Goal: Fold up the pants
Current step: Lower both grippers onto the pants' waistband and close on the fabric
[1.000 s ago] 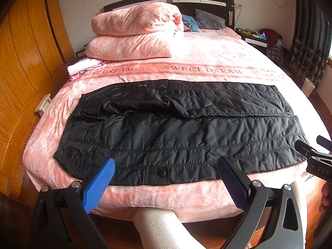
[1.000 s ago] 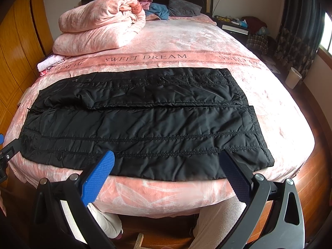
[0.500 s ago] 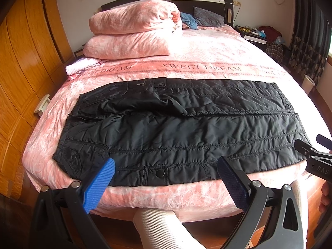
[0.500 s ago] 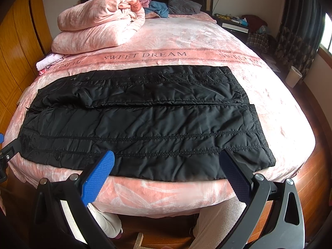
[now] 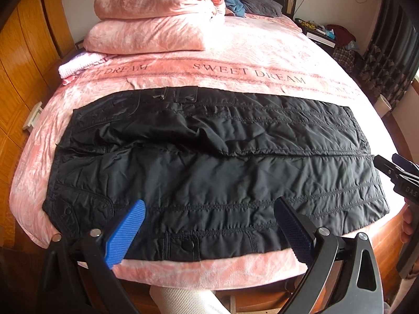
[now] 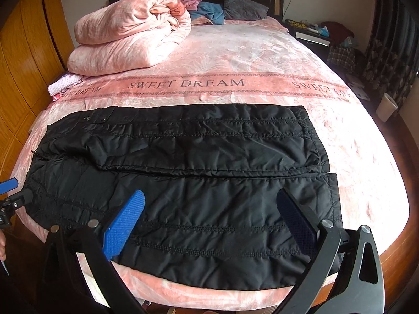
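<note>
Two grippers, both with jaws spread wide and holding nothing: the left gripper (image 5: 209, 225) hovers over the near edge of the pants (image 5: 209, 167) toward the waistband end, the right gripper (image 6: 210, 214) over the near edge toward the hem end. Each has ribbed blue pads (image 5: 125, 235) on black arms. Pants lie flat across the foot of the bed (image 6: 235, 52), waist to the left, hems to the right, one leg partly overlapping the other along a lengthwise seam; near edge sits just beside the mattress drop. Fabric is black, quilted, slightly shiny, with stitched horizontal channels, a snap button (image 5: 186, 246) on the near edge, pockets at the waist. Puffy, so likely springy under a fold. Bed cover is pink plush with printed lettering; a folded pink quilt (image 6: 128, 36) is stacked well apart by the headboard. Risks, as I judge them: slick shell may slip from the pads if the bite takes only the top layer; uneven lift between the two hands would skew the fold; the rumpled upper leg near the crotch could trap a crease; padding may push a fold open again; plush cover may drag on the underside, and the near edge could slide off the bed.
</note>
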`<action>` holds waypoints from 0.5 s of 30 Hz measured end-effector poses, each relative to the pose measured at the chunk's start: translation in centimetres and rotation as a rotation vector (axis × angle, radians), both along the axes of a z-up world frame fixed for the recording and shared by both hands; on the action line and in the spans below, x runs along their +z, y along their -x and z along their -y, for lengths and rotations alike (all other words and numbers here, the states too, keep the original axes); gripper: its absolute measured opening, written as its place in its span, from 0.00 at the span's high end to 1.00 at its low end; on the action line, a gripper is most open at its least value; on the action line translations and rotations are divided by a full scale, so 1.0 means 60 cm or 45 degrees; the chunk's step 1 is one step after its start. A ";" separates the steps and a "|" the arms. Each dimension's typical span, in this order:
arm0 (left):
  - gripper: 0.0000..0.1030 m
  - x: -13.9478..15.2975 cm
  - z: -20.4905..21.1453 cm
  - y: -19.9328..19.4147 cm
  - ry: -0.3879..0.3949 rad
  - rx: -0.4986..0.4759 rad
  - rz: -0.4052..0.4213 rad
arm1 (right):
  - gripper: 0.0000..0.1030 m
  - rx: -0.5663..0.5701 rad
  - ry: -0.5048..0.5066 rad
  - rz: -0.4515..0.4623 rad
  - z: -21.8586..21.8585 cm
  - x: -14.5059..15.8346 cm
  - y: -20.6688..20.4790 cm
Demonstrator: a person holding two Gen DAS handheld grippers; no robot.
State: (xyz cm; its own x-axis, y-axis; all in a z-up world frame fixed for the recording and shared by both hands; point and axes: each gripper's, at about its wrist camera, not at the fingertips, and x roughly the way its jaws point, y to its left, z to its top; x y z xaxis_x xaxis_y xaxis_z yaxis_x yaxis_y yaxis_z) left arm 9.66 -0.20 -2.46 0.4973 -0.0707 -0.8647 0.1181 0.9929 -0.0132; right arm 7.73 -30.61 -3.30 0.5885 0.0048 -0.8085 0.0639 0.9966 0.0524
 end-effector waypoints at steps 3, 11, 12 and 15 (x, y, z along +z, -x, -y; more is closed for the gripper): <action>0.04 0.003 0.007 -0.035 0.003 -0.002 0.026 | 0.02 -0.017 0.000 0.017 0.016 0.000 -0.037; 0.04 -0.002 0.028 -0.140 0.005 -0.055 0.006 | 0.02 0.138 -0.052 0.026 0.045 -0.027 -0.174; 0.04 -0.005 0.034 -0.160 -0.005 -0.079 0.001 | 0.02 0.200 -0.088 0.015 0.049 -0.036 -0.199; 0.04 -0.024 0.055 -0.233 0.019 -0.172 -0.054 | 0.02 0.395 -0.194 -0.075 0.060 -0.070 -0.281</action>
